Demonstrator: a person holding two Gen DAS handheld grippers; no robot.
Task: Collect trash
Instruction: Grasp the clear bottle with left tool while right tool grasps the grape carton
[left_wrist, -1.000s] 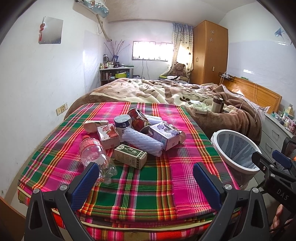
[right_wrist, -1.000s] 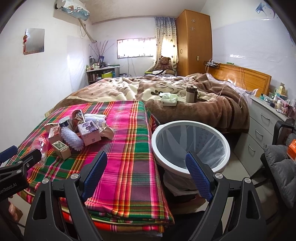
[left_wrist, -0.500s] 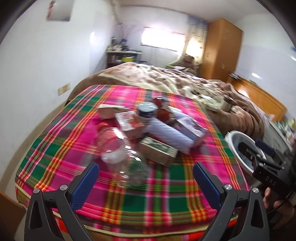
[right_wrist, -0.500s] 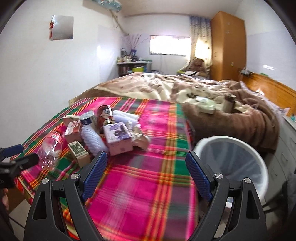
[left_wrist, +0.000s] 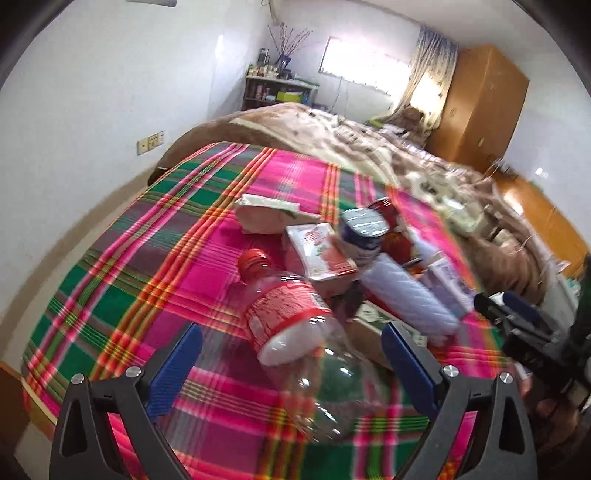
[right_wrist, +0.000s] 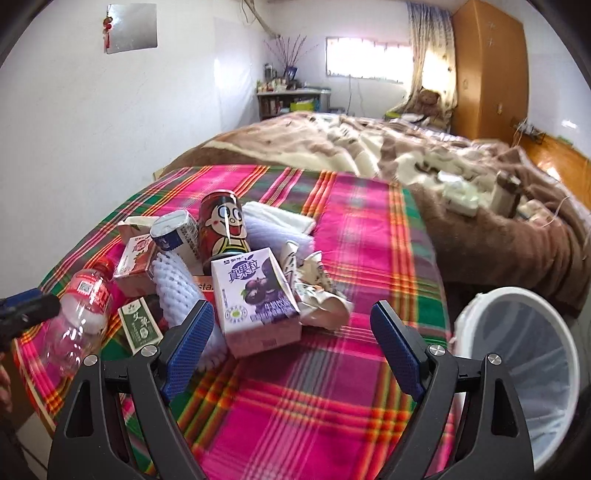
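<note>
Each hand-held gripper (left_wrist: 291, 363) (right_wrist: 291, 345) has black frames, silver screws, blue textured pads (right_wrist: 188, 345); skin possibly visible, blurred.

Green box (left_wrist: 373, 325) (behind bottle (left_wrist: 295, 325)) half-hidden

On the plaid cloth (right_wrist: 332, 369), left of centre in the frame, lie one clear plastic bottle (right_wrist: 79, 317), one red drink can (right_wrist: 221, 229), four small cartons (right_wrist: 258, 299), one yogurt cup (right_wrist: 173, 230), one white foam sleeve (right_wrist: 177, 291) and one crumpled wrapper (right_wrist: 314, 291). At lower right stands one white bin (right_wrist: 517, 354).
</note>
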